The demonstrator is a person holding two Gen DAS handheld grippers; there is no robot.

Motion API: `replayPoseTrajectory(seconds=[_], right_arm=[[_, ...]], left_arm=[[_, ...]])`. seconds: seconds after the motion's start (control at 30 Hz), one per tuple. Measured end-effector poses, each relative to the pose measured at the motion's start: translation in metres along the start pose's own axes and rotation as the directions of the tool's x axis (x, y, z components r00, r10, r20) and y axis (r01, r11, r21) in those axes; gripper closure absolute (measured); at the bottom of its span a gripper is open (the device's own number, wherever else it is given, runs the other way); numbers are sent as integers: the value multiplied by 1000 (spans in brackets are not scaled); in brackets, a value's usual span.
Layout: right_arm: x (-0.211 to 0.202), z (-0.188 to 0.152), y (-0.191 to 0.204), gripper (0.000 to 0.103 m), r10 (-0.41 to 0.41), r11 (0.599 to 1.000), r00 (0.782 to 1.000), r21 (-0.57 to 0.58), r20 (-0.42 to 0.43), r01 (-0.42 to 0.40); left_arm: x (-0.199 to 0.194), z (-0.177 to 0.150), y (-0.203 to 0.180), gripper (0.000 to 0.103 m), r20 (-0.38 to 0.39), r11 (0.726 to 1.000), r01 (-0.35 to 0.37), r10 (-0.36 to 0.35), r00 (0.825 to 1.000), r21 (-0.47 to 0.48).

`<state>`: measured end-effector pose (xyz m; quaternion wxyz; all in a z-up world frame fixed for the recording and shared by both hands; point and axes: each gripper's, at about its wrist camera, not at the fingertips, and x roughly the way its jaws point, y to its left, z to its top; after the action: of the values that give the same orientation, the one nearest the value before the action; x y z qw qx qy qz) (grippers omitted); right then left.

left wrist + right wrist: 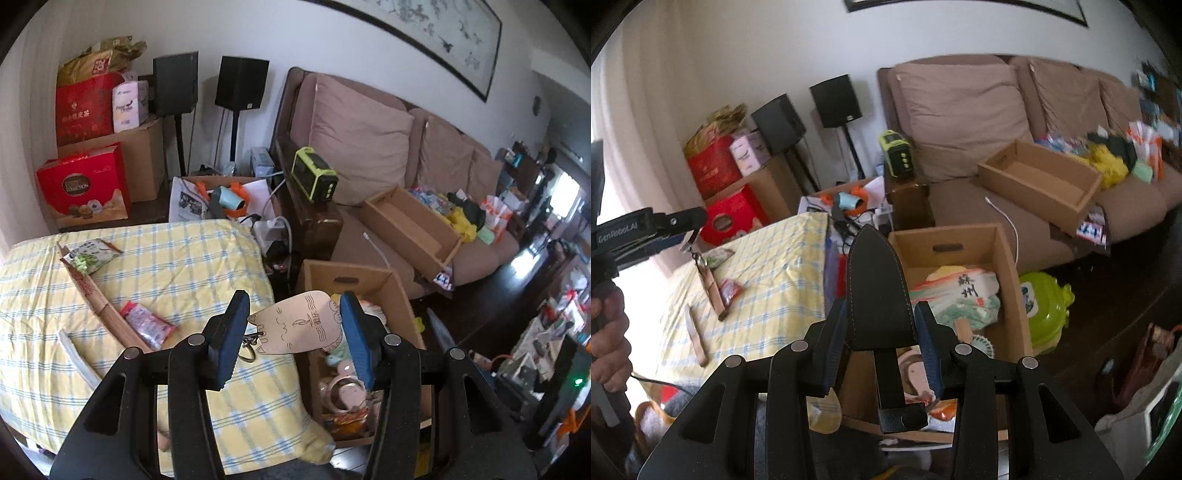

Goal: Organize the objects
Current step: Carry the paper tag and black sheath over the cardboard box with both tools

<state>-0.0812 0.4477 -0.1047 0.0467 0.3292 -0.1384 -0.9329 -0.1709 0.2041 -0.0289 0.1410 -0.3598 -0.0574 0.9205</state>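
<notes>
My left gripper [293, 325] is shut on a flat pink cat-face keychain tag [295, 325], holding it by its edges over the edge of the yellow checked table [166, 266], beside a cardboard box [397, 291] of toys on the floor. A brass clasp [248, 345] hangs from the tag. My right gripper [882, 325] is shut on a black leather knife sheath [877, 291] and holds it above the same box [1004, 254]. The left gripper also shows at the left of the right wrist view [650, 225].
On the table lie a long open cardboard lid [96, 295], snack packets [147, 325], and a knife [696, 338]. A second empty box [410, 229] sits on the brown sofa [369, 147]. A green toy [1047, 306] lies on the floor beside the box.
</notes>
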Motion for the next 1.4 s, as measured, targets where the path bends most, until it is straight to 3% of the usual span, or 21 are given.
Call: replayPoseTrajectory(seconds=[0.2, 0.4, 0.7, 0.8, 1.4], right_arm=[[1, -1, -17, 65, -106, 994, 994, -1, -9, 106], [11, -8, -28, 65, -118, 993, 992, 17, -35, 119], [28, -20, -51, 65, -131, 988, 989, 70, -63, 135], [37, -26, -62, 65, -135, 984, 988, 107, -79, 143], [64, -47, -84, 65, -129, 978, 976, 143, -173, 155]], left_arm=[[-1, 13, -11, 55, 14, 999, 36, -35, 999, -28], [-1, 13, -25, 55, 28, 997, 73, -72, 997, -12], [42, -7, -31, 55, -83, 986, 161, -163, 983, -34], [60, -16, -41, 55, -140, 992, 129, -129, 982, -14], [112, -52, -60, 55, -265, 991, 130, -118, 957, 26]])
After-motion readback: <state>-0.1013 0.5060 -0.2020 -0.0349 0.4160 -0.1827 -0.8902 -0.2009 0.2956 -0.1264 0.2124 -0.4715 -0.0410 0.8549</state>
